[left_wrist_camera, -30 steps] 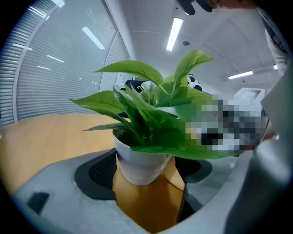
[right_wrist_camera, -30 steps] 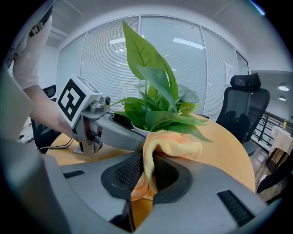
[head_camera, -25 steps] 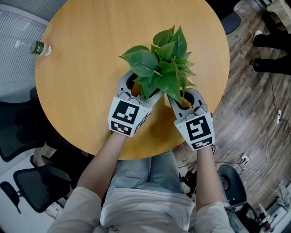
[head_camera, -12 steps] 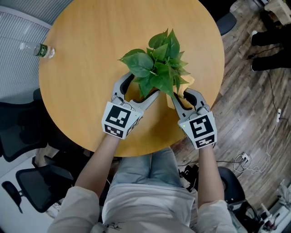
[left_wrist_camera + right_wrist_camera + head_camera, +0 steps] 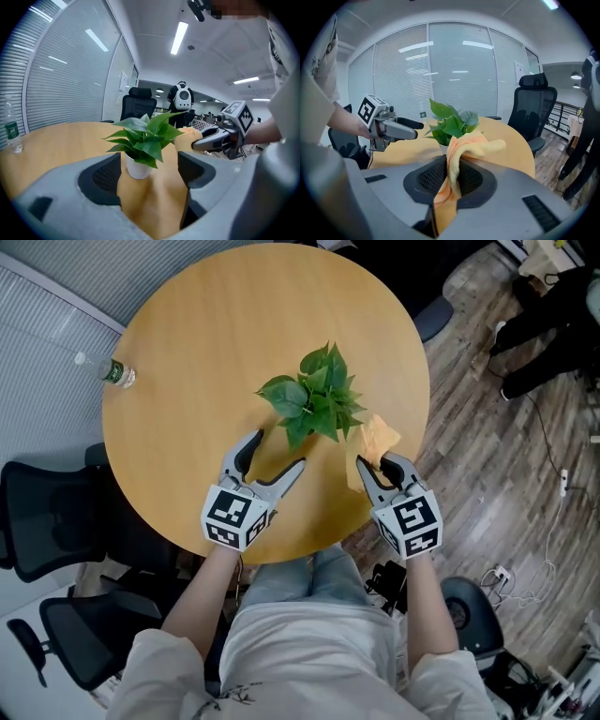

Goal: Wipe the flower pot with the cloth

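A leafy green plant (image 5: 314, 401) in a small white flower pot (image 5: 138, 167) stands upright near the middle of the round wooden table (image 5: 187, 343). My left gripper (image 5: 277, 453) hovers on the near side of the pot, apart from it. Its jaws are wide and closing, with nothing between them; in the left gripper view (image 5: 149, 176) the pot lies beyond the tips. My right gripper (image 5: 380, 467) is to the right of the plant, shut on an orange cloth (image 5: 461, 150) that drapes over its jaws. The cloth (image 5: 372, 442) hangs short of the pot.
A clear water bottle (image 5: 116, 372) stands at the table's far left edge. Black office chairs (image 5: 42, 517) stand around the table, one (image 5: 533, 110) beyond its far side. Someone's dark legs (image 5: 544, 315) are on the wooden floor at upper right.
Both grippers have drawn back from the plant toward me and risen. The left jaws, earlier round the pot, have let it go. The cloth came away with the right gripper.
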Available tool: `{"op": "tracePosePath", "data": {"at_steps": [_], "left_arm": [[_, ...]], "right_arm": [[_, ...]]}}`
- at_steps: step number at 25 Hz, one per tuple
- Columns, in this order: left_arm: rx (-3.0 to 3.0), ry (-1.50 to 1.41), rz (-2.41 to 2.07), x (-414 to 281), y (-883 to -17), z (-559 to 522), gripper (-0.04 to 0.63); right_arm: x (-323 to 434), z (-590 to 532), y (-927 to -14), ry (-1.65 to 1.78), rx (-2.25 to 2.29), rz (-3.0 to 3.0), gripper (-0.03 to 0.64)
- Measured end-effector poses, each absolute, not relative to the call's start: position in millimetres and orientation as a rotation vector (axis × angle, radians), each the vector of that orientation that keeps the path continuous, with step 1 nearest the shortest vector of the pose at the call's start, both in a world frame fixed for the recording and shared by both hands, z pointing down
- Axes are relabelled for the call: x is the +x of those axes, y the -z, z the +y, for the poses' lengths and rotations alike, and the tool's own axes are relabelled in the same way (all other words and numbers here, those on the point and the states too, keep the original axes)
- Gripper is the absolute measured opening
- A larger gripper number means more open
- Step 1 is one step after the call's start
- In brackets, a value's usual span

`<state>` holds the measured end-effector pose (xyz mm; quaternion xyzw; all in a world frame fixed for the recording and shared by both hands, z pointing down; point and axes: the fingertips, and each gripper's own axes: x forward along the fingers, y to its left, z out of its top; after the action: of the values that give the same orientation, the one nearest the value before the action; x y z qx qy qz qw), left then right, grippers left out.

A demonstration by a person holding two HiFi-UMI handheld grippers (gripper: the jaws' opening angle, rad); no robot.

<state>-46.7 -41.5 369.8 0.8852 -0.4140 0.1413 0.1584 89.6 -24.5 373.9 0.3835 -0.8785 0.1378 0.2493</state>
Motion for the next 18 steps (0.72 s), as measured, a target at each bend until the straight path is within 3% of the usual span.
{"op": "tracePosePath", "data": {"at_steps": [14, 18], "left_arm": [[2.550, -0.298, -1.217, -44, -269, 21, 0.062], [2.551, -0.280, -1.235, -40, -253, 30, 0.021]], "right_arm": [[79, 22, -271, -0.387, 1.103, -2.463, 0.049], [70, 31, -245, -0.371, 1.134, -2.513, 0.049]]}}
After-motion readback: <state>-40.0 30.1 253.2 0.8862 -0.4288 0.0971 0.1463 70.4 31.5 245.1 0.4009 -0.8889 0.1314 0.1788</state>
